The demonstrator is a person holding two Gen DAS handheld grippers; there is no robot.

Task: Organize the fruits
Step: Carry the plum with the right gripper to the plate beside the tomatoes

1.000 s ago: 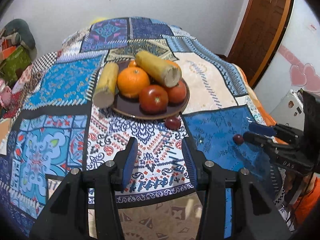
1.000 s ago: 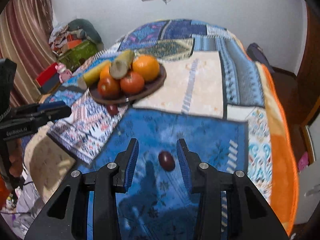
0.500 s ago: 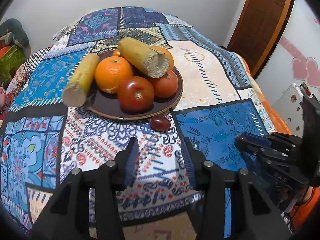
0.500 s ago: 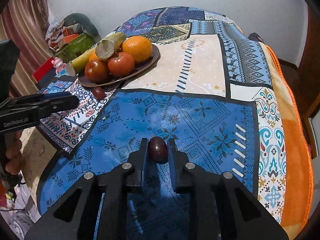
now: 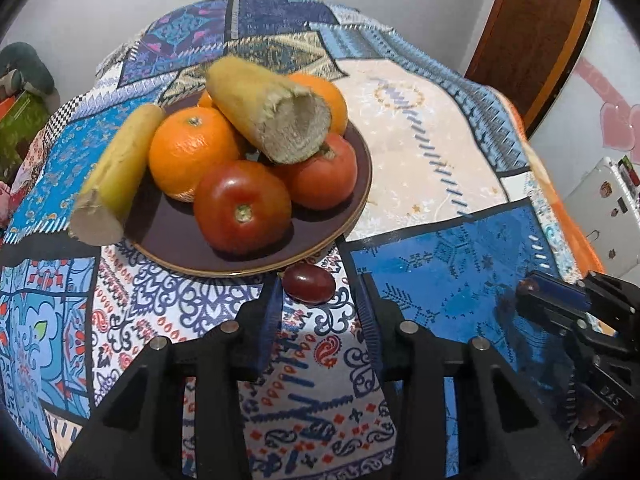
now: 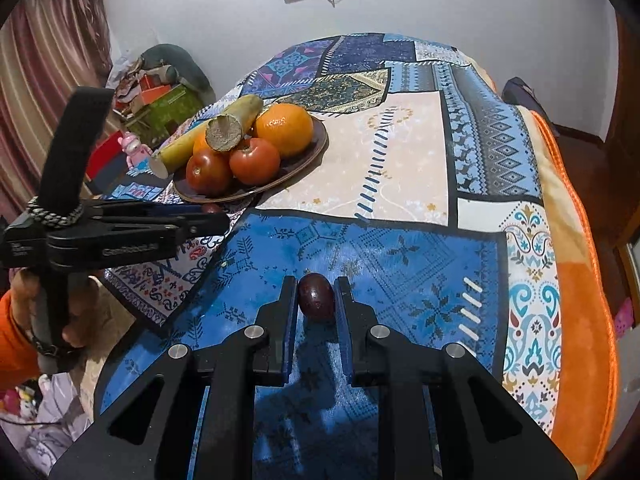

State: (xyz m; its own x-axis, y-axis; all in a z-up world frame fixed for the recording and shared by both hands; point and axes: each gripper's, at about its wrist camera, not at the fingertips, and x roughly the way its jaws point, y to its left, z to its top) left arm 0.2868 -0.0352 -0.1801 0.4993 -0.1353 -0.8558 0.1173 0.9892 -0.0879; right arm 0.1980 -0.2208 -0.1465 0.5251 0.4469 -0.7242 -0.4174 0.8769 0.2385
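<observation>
Left claw [image 5: 318, 300] now nearer grape [image 5: 308, 283].

Dark brown plate [image 5: 168, 236], red tomatoes [image 5: 242, 206], orange oranges [image 5: 192, 152], dark purple grape [image 5: 309, 283], blue patchwork-patterned blanket [image 6: 400, 248]

right tool [image 6: 316, 300] clamping dark plum [image 6: 315, 297] (blue cloth)

Black grippers [image 6: 316, 300], blue finger pads [image 5: 272, 320], silver screws, orange sleeve [image 6: 12, 340].
</observation>
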